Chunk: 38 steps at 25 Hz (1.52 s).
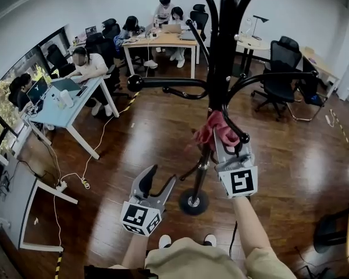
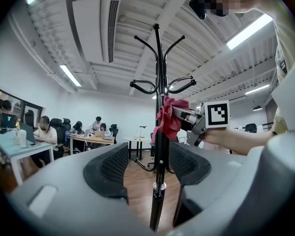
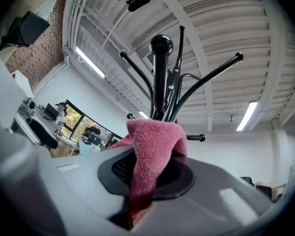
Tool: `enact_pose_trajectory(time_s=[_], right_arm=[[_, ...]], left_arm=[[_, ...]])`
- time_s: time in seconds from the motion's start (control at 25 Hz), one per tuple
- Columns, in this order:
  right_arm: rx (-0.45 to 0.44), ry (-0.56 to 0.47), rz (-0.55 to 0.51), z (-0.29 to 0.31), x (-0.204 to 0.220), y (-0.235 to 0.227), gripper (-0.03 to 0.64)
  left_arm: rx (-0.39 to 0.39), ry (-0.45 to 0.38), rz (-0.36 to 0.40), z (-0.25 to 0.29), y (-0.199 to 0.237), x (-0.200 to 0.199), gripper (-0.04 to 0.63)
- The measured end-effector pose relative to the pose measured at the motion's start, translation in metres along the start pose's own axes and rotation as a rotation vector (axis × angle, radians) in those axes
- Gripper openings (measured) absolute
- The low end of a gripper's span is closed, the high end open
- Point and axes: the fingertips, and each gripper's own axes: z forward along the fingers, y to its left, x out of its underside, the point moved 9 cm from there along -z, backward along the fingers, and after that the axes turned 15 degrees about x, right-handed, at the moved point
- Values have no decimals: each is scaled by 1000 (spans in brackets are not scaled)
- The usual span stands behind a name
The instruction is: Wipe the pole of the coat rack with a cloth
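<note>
The black coat rack pole (image 1: 222, 51) rises from a round base (image 1: 193, 201) on the wooden floor. My right gripper (image 1: 220, 133) is shut on a pink-red cloth (image 1: 214, 129) and holds it against the pole, just below the lower hooks. In the right gripper view the cloth (image 3: 152, 151) is bunched between the jaws of the right gripper (image 3: 147, 173), with the pole (image 3: 160, 77) rising behind it. My left gripper (image 1: 161, 176) is open and empty, low and left of the pole. In the left gripper view the pole (image 2: 159, 171) stands ahead of the left gripper (image 2: 147, 166), untouched, with the cloth (image 2: 168, 116) higher up.
Curved hook arms stick out from the rack, one ending in a ball (image 1: 134, 83) at the left. Desks with seated people (image 1: 90, 68) stand at the left and back. Office chairs (image 1: 279, 74) are at the right. A cable (image 1: 75, 176) trails over the floor.
</note>
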Motion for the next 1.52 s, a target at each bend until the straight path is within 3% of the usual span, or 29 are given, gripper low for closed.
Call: enact_pose_trajectory(time_s=[0.52, 0.72, 0.92, 1.16, 1.36, 1.52], right_arm=[[136, 336, 56, -67, 139, 58, 38], [117, 447, 88, -82, 181, 68, 35], [27, 551, 81, -97, 229, 93, 48], [13, 552, 88, -95, 231, 94, 48], [-12, 654, 132, -100, 216, 83, 48], [53, 569, 124, -118, 169, 51, 49]], left_arm=[[-32, 12, -2, -2, 10, 6, 241], [-27, 8, 3, 0, 11, 4, 241], [-11, 7, 11, 1, 9, 2, 241], [-11, 14, 16, -1, 9, 0, 241], [-6, 18, 7, -3, 5, 2, 241], [1, 13, 12, 10, 5, -2, 241]])
